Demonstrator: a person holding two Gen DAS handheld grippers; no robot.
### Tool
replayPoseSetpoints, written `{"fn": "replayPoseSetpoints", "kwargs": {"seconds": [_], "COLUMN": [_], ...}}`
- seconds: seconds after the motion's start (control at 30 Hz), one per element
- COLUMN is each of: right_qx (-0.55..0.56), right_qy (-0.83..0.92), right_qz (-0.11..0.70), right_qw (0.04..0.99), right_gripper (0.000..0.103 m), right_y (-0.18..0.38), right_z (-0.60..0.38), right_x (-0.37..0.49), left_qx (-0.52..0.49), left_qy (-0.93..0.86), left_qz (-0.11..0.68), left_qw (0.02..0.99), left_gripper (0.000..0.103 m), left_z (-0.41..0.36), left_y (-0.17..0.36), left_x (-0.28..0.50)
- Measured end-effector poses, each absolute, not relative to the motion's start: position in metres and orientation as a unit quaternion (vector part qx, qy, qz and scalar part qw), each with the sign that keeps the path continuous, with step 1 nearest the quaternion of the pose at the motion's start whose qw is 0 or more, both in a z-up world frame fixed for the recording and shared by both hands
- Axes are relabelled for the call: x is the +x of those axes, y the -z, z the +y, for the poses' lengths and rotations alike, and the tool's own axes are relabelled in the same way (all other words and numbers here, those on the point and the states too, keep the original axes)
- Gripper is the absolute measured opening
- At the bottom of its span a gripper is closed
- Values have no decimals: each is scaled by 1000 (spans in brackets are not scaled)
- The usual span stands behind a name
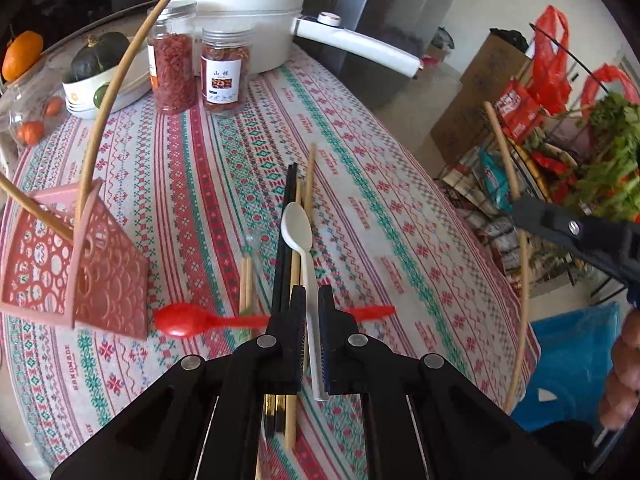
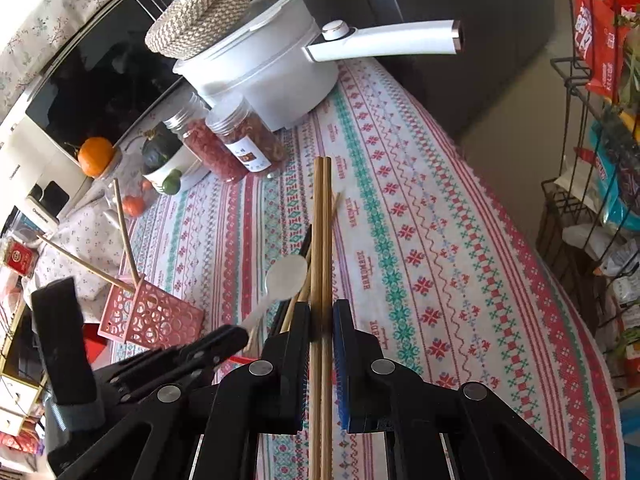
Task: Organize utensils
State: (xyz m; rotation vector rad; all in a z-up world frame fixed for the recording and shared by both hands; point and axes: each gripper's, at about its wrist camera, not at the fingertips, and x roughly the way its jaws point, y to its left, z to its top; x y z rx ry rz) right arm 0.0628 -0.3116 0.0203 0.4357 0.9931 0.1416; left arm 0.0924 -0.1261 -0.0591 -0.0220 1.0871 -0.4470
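- Nearest the left lens, the left gripper (image 1: 311, 308) is set narrow around the white spoon (image 1: 298, 228) handle; whether the pads actually bite cannot be told — the spoon lies on the tablecloth (image 1: 400, 216) beside the black chopsticks (image 1: 285, 240).
- A pair of bamboo chopsticks (image 2: 322, 240) is clamped in the right gripper (image 2: 321, 320), held above the cloth.
- Risk: the long pair may pivot in the pads and slip; a red spoon (image 1: 180, 320) lying crosswise under the left fingers may be dragged.
- Risk: the pink holder (image 1: 80, 264) looks light and tilted — a hard insertion may tip it.
- Holder contents: two bamboo sticks are seen leaning out. Two jars (image 1: 200, 68) hold dried red fruit; a bowl (image 1: 92, 88) holds a dark squash.
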Motion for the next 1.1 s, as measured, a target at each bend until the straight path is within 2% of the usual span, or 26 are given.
{"fn": "replayPoseSetpoints", "kwargs": {"seconds": [0.27, 0.37, 0.4, 0.43, 0.5, 0.77, 0.8, 0.83, 0.87, 0.9, 0.93, 1.0, 1.1], "right_qx": [192, 188, 187, 186, 184, 178, 178, 178, 179, 179, 178, 177, 174], "right_qy": [-74, -75, -75, -75, -74, -69, -67, -66, -66, -66, -67, -69, -74], "right_qz": [475, 476, 477, 478, 479, 483, 483, 484, 485, 485, 486, 487, 485], "right_qw": [856, 856, 855, 855, 855, 855, 854, 854, 854, 853, 853, 853, 854], "right_gripper": [9, 9, 9, 9, 9, 9, 9, 9, 9, 9, 9, 9, 9], "right_y": [-21, -20, -20, -19, -18, -14, -13, -13, -13, -12, -12, -12, -14], "right_z": [-298, -293, -293, -292, -291, -296, -298, -299, -300, -301, -301, -300, -297], "right_x": [59, 59, 60, 60, 60, 53, 53, 52, 53, 53, 53, 55, 54], "left_qx": [-23, -72, -75, -72, -76, -63, -50, -23, -2, 11, 23, 18, 20], "left_qy": [218, 228, 231, 228, 224, 208, 202, 192, 183, 179, 175, 184, 198], "left_qz": [526, 548, 554, 558, 559, 589, 577, 573, 567, 564, 561, 568, 556], "left_qw": [822, 802, 796, 795, 795, 778, 790, 797, 803, 806, 809, 802, 807], "left_gripper": [2, 8, 22, 40, 56, 54, 51, 43, 38, 19, 14, 8, 8], "left_z": [-80, -73, -76, -81, -89, -135, -138, -144, -148, -151, -151, -147, -134], "left_y": [53, 66, 70, 75, 82, 117, 116, 116, 117, 118, 118, 118, 104], "left_x": [44, 38, 38, 37, 37, 50, 50, 49, 47, 46, 45, 43, 35]}}
